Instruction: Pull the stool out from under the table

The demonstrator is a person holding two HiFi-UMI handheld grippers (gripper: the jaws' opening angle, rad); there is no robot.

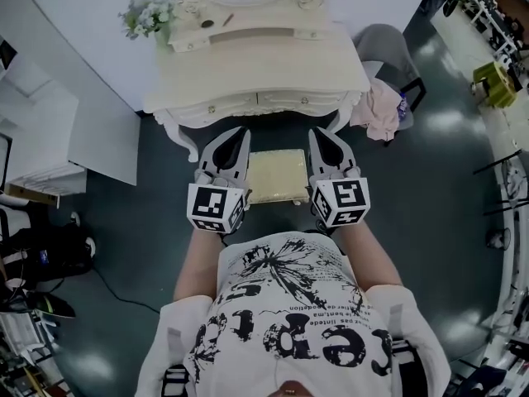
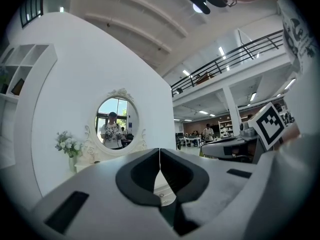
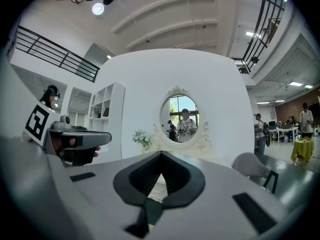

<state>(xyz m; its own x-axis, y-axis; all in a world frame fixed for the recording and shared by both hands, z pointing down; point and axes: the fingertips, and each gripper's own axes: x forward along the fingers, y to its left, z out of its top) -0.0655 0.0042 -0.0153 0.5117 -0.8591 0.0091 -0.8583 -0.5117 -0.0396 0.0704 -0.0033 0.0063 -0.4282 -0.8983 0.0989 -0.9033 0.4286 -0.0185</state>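
Cream stool stands on the floor at the front edge of the white counter.
I hold my left hand-held gripper and right hand-held gripper level on either side of the stool, each with its jaws pressed together on nothing, pointing toward the counter's oval mirror.

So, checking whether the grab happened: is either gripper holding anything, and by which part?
Nothing is held. The left gripper and right gripper are both shut empty, either side of the stool.

Ahead, table and stool, chair right, bare floor either side
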